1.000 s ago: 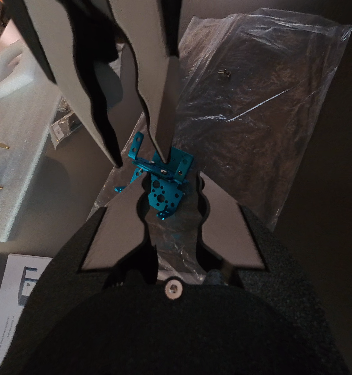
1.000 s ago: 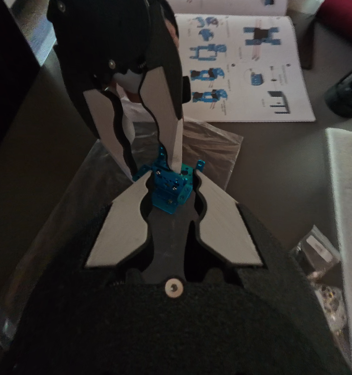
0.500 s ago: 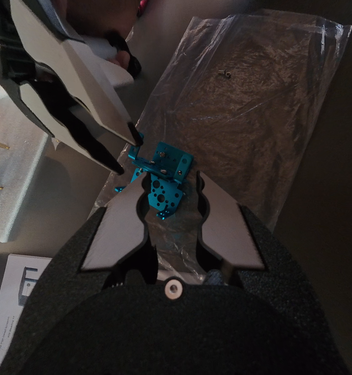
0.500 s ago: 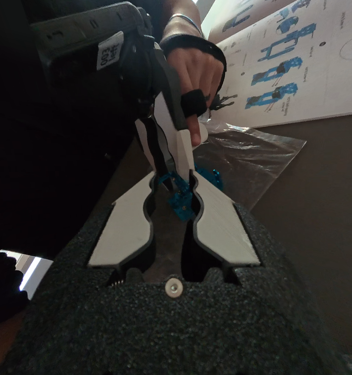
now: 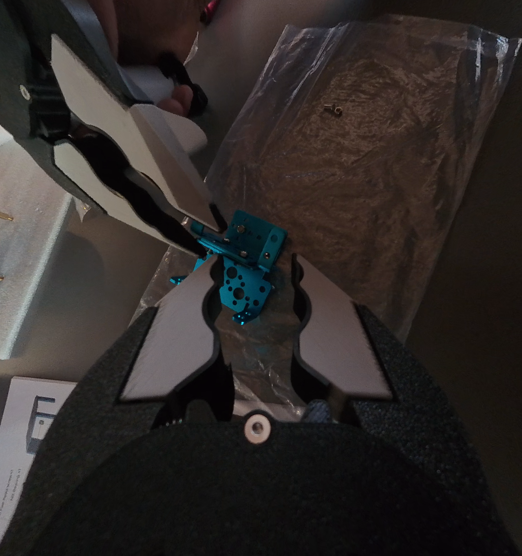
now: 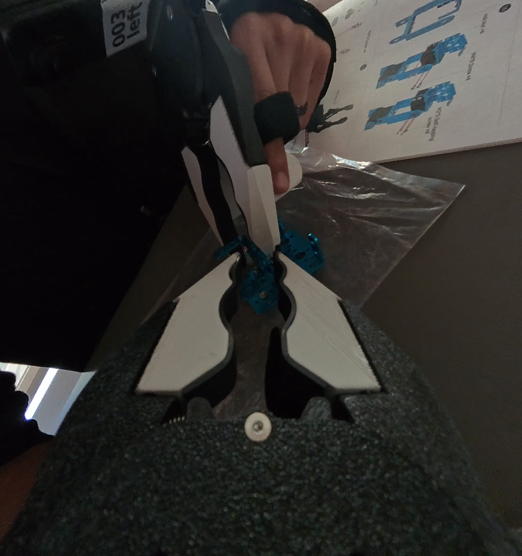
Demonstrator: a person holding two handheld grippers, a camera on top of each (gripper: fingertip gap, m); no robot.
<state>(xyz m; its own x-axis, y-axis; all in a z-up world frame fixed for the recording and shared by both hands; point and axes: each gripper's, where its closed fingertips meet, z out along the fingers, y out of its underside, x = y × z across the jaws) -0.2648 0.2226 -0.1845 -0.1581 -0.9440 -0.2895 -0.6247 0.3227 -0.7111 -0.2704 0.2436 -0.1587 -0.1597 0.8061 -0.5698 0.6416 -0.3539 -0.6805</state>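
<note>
A blue perforated metal bracket assembly (image 5: pixel 247 285) lies on a clear plastic bag (image 5: pixel 359 180). My left gripper (image 5: pixel 253 258) is open, with its fingertips on either side of the bracket and its left tip at the bracket's edge. My right gripper (image 5: pixel 208 237) comes in from the upper left and is shut on the bracket's left flange. In the right wrist view the blue bracket (image 6: pixel 259 294) sits between my right gripper's (image 6: pixel 258 255) narrow jaws. The left gripper (image 6: pixel 252 243) comes down from above, held by a hand (image 6: pixel 283 60).
A small screw (image 5: pixel 333 109) lies on the bag farther off. A white foam block (image 5: pixel 19 240) with brass pins stands at the left. A printed instruction sheet (image 5: pixel 10 436) lies at the lower left and also shows in the right wrist view (image 6: pixel 434 75). The table is dark brown.
My right gripper has swung from above the bracket down to its left side, and its jaws have narrowed onto the flange. The left gripper and the bracket have stayed put.
</note>
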